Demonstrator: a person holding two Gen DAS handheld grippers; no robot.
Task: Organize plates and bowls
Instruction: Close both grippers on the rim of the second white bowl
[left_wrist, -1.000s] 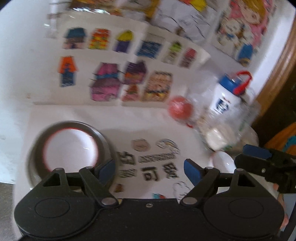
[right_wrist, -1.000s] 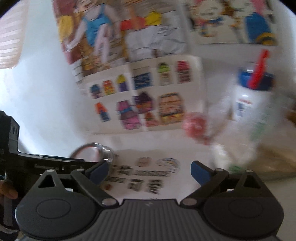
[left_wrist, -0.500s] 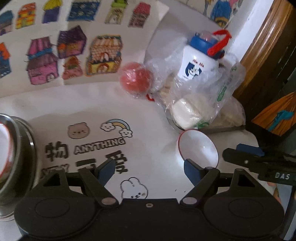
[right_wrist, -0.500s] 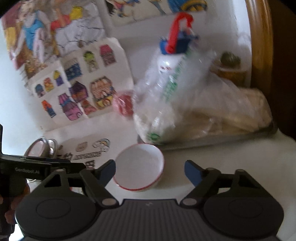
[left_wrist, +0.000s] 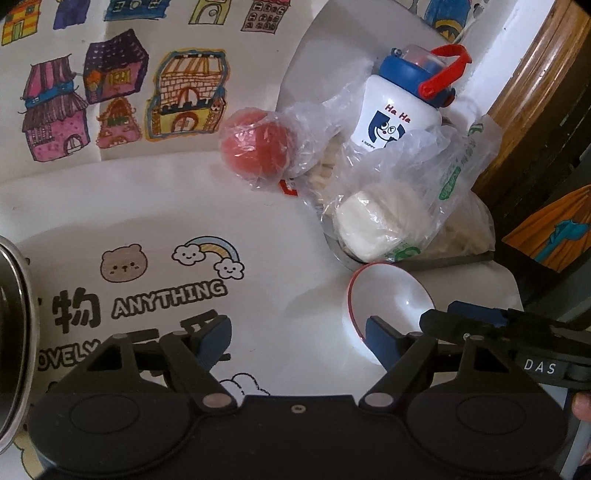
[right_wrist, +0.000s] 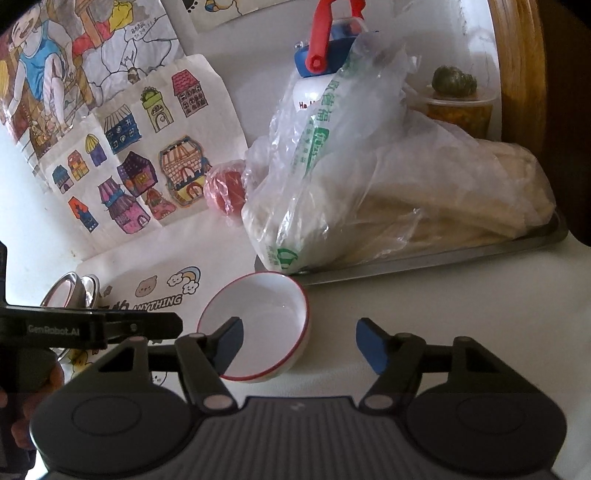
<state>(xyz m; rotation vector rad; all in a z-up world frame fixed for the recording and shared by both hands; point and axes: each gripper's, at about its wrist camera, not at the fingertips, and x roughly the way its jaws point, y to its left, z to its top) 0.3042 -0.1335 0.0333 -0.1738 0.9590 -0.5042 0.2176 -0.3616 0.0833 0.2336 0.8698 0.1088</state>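
Right claw (right_wrist: 298, 345) is closing with its left finger dipping over the rim of the red-rimmed bowl (right_wrist: 258, 317), not pinching yet. It's sitting on the surface (right_wrist: 424, 317) beside the tray (right_wrist: 480, 251). Left claw (left_wrist: 298, 338) is hanging spread, empty. Next: straddling the rim, squeezing, then carrying toward the 2 metal bowls (right_wrist: 70, 290).

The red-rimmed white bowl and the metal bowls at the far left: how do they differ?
The white bowl is white with a thin red rim; the metal bowls are shiny steel. The white bowl stands alone on bare tabletop beside the tray; the metal bowls stand close together on the printed sheet. The right gripper, jaws closing, has one finger over the white bowl; nothing reaches the metal bowls. Both are round and upright.
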